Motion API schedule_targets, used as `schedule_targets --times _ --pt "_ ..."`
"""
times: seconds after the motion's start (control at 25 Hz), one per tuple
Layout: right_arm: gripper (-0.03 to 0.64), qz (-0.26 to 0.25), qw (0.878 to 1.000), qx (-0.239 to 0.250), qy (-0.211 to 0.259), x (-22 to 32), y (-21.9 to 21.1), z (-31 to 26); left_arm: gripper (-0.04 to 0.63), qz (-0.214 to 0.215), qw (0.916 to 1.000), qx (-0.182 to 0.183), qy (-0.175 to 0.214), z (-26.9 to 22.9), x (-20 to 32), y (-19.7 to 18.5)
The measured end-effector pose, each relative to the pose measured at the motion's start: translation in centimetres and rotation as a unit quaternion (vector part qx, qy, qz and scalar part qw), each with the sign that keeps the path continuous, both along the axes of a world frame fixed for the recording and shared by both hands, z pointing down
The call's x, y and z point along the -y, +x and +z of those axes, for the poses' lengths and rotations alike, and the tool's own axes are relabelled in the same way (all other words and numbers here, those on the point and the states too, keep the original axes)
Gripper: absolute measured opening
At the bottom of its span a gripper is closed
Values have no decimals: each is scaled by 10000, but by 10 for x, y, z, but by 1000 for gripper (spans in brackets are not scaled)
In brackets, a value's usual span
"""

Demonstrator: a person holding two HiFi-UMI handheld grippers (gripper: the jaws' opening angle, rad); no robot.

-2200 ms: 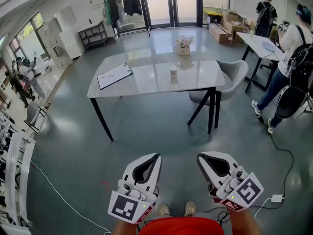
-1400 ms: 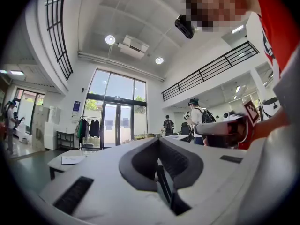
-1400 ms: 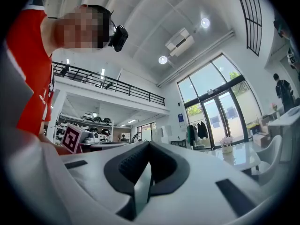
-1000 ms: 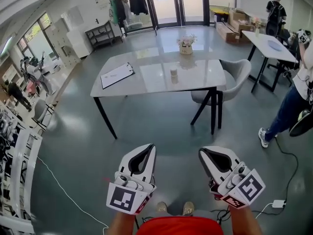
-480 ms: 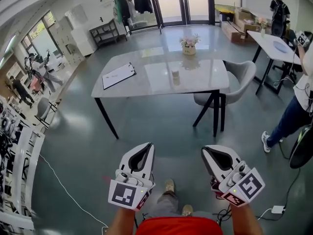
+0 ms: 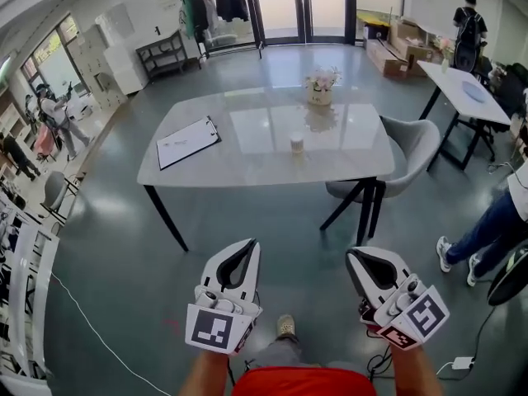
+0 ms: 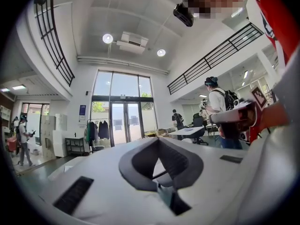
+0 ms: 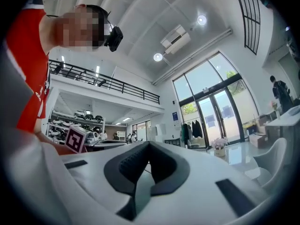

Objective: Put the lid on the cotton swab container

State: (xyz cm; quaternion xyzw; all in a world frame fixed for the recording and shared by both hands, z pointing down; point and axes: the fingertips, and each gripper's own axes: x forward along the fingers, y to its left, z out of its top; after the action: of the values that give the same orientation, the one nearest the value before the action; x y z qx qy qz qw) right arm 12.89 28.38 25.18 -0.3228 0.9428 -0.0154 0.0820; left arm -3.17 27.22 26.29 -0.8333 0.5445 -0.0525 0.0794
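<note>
**Nowhere near the small white cylindrical cotton swab container (image 6: 297, 143) yet**

Sits upright near the middle of the glossy grey rectangular worktop (image 6: 256, 159), up at 12 o'clock, well apart from the white left gripper (image 6: 249, 246) and white right gripper (image 6: 355, 256) down at 6 o'clock. Both with jaws pressed together, holding nothing. Can't make out a separate lid from this far. Looks like thin stiff plastic: probably light, smooth, a bit slippery, easy to tip or squash. Best bet: pinch the body low across its sides with one gripper, take the lid by its rim with the other, squeeze gently, press straight down.
</note>
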Motion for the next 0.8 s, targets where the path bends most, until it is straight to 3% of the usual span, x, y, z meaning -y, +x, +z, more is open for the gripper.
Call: schedule_targets --times 0.2,0.4,0.8 --pt "-2 196 9998 -43 -1 61 -30 -4 29 254 9995 17 165 1 66 -28" --pt "-2 365 9992 -121 -70 105 -54 -2 29 408 9983 109 -400 19 114 -46" --pt "-2 504 9976 -298 -375 165 -71 27 28 612 9965 -1 -561 47 179 -51"
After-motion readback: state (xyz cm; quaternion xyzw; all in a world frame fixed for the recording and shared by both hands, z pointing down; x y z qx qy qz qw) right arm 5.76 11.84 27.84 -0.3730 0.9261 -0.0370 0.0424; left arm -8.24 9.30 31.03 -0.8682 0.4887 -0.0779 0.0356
